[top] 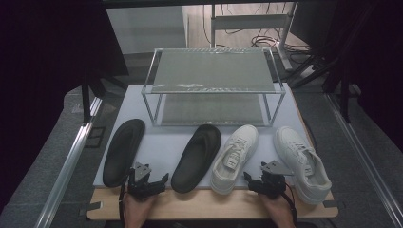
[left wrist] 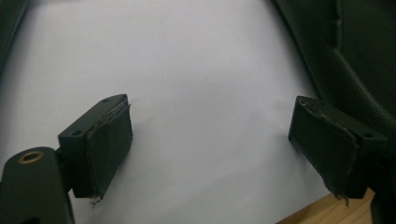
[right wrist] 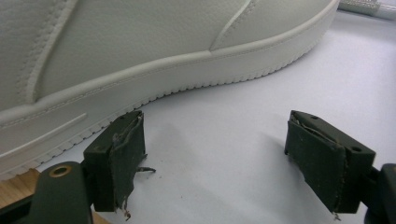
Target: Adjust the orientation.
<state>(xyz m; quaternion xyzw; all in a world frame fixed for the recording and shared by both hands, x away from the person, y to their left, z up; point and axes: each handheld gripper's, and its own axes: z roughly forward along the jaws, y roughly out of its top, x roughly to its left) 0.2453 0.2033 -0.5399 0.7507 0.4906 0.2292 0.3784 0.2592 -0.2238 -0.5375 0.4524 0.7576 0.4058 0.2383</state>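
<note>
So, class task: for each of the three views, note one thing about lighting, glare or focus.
High view: dark surroundings, with glare streaks on the clear two-tier glass rack. Left gripper view: the black rubber slipper is dim, and the left claw casts soft shadows on the pale mat. Right gripper view: the white leather sneaker is evenly lit; the right claw looks slightly soft.

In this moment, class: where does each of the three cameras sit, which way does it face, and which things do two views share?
High view: above the near edge, facing forward and down on four shoes and a glass rack; both hands and grippers show.
Left gripper view: on the left gripper, facing the white mat; its open fingers show.
Right gripper view: on the right gripper, beside a white sneaker; open fingers show.
Shared: mat, black slipper, sneaker.
</note>
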